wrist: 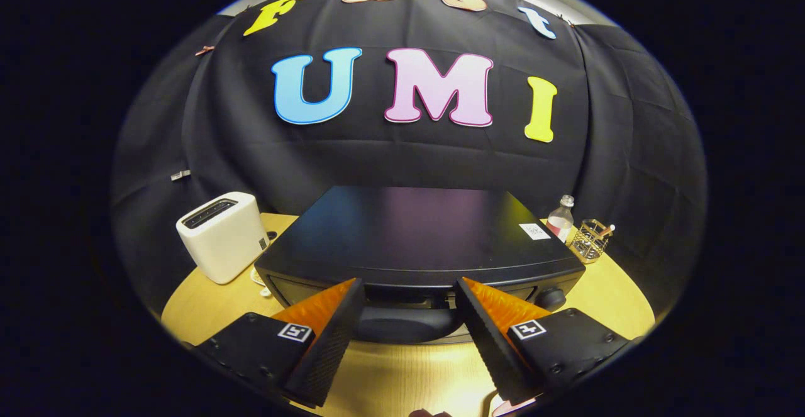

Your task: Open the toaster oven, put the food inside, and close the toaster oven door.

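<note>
Black-draped booth, pale wooden table (390, 379), toaster oven (415, 241) at centre, white toaster (220, 236) mid-left, gripper (409, 291) fingers spread, empty, before its door handle (402, 326).

Gripper (409, 291) fingers spread wide, nothing between but toaster oven (415, 241) handle (405, 324) just ahead. Oven body blocks way forward. White toaster (220, 236) stands close on oven's left, narrow gap between. Bottle (560, 218) and wire basket (591, 239) crowd right rear corner. Bare wooden table (616, 304) open right of oven and below fingers.

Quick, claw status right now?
Claw: open, holding nothing; its fingers straddle the toaster oven door handle without pressing on it.
</note>
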`<state>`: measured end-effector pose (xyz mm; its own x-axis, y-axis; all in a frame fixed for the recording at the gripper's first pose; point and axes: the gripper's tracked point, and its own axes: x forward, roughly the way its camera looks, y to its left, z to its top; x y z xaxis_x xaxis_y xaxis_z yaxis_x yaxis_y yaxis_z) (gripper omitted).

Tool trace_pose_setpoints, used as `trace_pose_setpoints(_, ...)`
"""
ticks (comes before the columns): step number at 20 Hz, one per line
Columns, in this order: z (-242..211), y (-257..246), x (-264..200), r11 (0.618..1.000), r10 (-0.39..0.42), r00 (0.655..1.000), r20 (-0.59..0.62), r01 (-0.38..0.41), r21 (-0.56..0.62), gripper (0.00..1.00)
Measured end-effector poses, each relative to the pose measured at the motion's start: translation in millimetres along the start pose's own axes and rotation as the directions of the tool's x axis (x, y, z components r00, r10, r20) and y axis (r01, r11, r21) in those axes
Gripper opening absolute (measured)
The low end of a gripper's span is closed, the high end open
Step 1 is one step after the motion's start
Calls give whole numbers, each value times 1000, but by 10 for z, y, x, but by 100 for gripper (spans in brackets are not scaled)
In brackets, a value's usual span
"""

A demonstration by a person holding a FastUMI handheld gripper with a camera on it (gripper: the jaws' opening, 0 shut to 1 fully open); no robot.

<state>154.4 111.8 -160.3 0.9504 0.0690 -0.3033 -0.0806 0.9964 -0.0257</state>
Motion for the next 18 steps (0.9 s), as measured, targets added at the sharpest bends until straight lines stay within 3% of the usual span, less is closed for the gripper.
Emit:
trace_pose_setpoints(7, -113, 17, -170, 1000, -10, 1000, -24, 9, -26, 97)
trace_pose_setpoints(11, -393, -5, -414, 1000, 4, 997, -75, -2, 20, 98)
trace_pose_setpoints(18, -987, 32, -776, 999, 9, 986, -165, -14, -29, 97)
